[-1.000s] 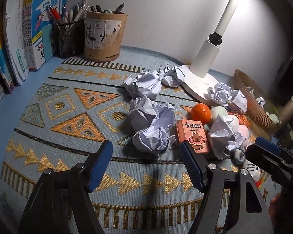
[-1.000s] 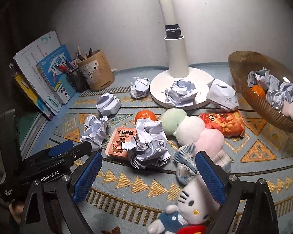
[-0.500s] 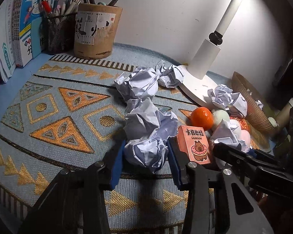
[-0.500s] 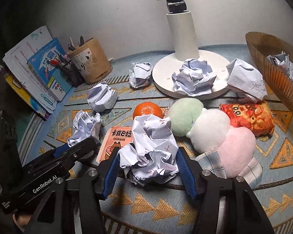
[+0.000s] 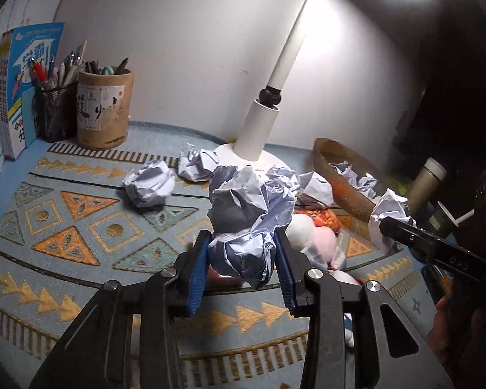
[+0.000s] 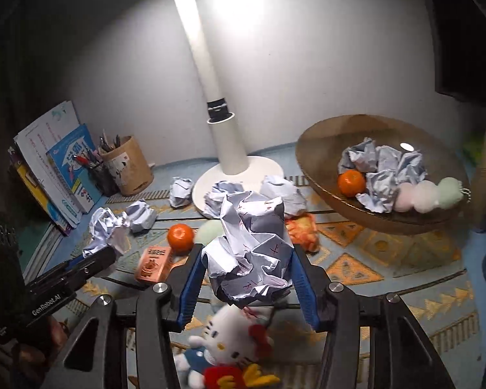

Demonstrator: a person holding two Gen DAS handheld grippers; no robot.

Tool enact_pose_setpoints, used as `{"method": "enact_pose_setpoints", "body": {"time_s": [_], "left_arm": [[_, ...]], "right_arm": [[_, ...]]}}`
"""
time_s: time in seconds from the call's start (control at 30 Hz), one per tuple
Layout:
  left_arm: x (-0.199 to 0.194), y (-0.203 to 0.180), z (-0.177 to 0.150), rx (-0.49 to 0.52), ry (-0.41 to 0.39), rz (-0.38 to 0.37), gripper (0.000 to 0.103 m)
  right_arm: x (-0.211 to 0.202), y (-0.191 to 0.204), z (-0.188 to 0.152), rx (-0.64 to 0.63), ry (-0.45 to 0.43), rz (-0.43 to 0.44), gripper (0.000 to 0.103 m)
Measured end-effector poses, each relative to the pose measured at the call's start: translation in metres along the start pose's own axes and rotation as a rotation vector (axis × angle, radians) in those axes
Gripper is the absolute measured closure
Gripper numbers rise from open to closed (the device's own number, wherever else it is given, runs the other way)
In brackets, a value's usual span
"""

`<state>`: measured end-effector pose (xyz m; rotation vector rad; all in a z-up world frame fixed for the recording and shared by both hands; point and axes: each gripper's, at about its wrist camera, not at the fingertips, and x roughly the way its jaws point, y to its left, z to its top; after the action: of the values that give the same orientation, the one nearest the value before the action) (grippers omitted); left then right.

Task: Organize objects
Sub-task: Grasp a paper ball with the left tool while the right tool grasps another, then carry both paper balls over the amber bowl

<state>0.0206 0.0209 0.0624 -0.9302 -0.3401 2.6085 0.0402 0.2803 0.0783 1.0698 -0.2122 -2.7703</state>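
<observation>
One brown bowl (image 6: 320, 175) holds three crumpled papers and one orange. Two grippers each clamp one paper ball above the mat: left gripper (image 5: 241, 259) closed on its ball (image 5: 246, 223); right gripper (image 6: 246, 278), jaws closing, pinches another (image 6: 252, 246).

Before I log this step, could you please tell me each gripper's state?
Left gripper: shut on a paper ball.
Right gripper: still closing on another paper wad.
</observation>
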Motion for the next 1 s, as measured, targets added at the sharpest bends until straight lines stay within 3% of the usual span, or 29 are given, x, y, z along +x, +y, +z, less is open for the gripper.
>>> {"method": "enact_pose_setpoints", "body": {"time_s": [0.2,0.3,0.4,0.73,0.83,1.0], "left_arm": [[0.035,-0.024,-0.023,-0.023,0.085,-0.042,0.068],[0.040,-0.029,-0.031,0.006,0.093,-0.028,0.068],[0.043,-0.024,-0.033,-0.002,0.108,-0.028,0.068],[0.047,-0.023,-0.034,-0.014,0.127,-0.043,0.068],[0.047,-0.023,-0.035,-0.012,0.125,-0.042,0.068],[0.047,-0.025,-0.036,-0.005,0.125,-0.035,0.068]], "right_arm": [[0.019,-0.041,-0.029,0.007,0.104,-0.122,0.052],[0.027,-0.046,-0.039,0.002,0.133,-0.108,0.052],[0.025,-0.049,-0.044,0.023,0.137,-0.096,0.037],[0.016,-0.064,-0.050,0.117,0.121,-0.069,0.037],[0.020,-0.064,-0.049,0.126,0.126,-0.031,0.052],[0.010,-0.060,-0.048,0.116,0.086,-0.024,0.060]]}}
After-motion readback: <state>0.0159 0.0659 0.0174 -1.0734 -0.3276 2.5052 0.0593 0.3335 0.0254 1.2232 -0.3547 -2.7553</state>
